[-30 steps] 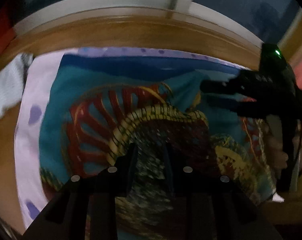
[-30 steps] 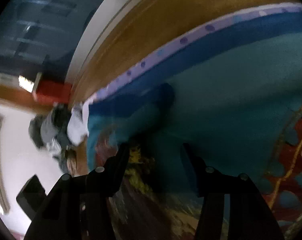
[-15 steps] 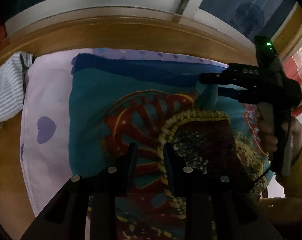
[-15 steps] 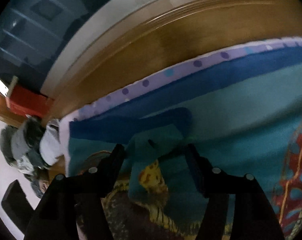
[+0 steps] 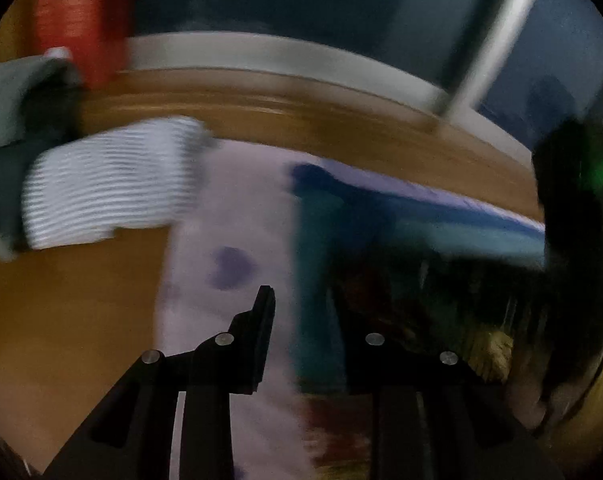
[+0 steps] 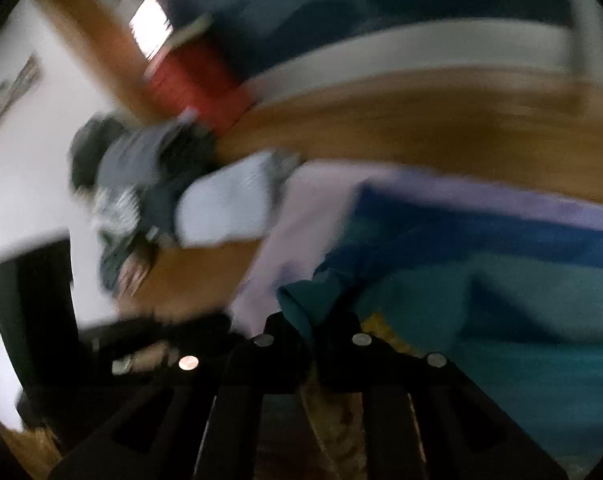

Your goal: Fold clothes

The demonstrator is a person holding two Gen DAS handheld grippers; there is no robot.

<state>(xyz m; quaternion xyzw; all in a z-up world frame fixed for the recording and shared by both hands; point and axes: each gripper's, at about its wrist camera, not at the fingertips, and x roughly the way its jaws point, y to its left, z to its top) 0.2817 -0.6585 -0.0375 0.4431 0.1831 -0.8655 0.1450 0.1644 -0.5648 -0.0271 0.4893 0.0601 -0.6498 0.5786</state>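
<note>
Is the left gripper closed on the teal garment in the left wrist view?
No, the left gripper stands open, and its fingers lie apart above the lilac cloth and the edge of the teal garment, clamping nothing.

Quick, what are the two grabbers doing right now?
Left hand-held gripper: open, holding nothing.
Right hand-held gripper: shut on the teal garment.

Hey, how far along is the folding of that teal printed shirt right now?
Early to midway. Done: the teal shirt lies on the lilac cloth on the wooden surface. In hand: the right gripper pinches a shirt corner, seemingly mid-fold; the left gripper is open. Left: finishing this fold, then apparently the striped garment.
</note>
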